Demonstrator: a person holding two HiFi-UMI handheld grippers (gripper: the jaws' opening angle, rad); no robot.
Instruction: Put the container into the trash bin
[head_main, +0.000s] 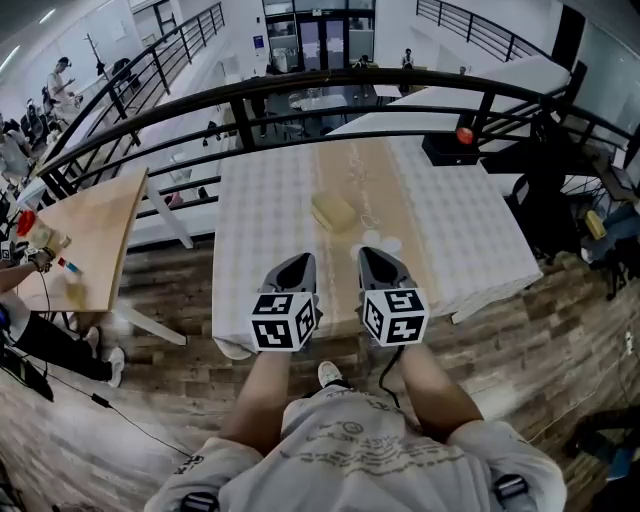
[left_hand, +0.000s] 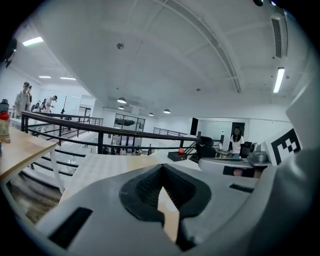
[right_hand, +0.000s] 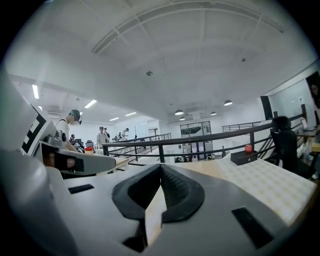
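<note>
The container (head_main: 334, 212), a pale yellow lidded box, lies on the tan runner in the middle of the checked-cloth table (head_main: 460, 230). My left gripper (head_main: 298, 262) and right gripper (head_main: 368, 254) hover side by side over the table's front edge, short of the container and not touching it. Both point upward and away. In the left gripper view the left gripper (left_hand: 161, 168) has its jaw tips together with nothing between them. The right gripper (right_hand: 160, 168) in its own view stands the same way. I can make out no trash bin in any view.
Small white round pieces (head_main: 378, 243) lie just in front of the container. A black box with a red ball (head_main: 456, 143) sits at the table's far right corner. A black railing (head_main: 300, 92) runs behind. A wooden table (head_main: 85, 230) stands left, a dark chair (head_main: 550, 190) right.
</note>
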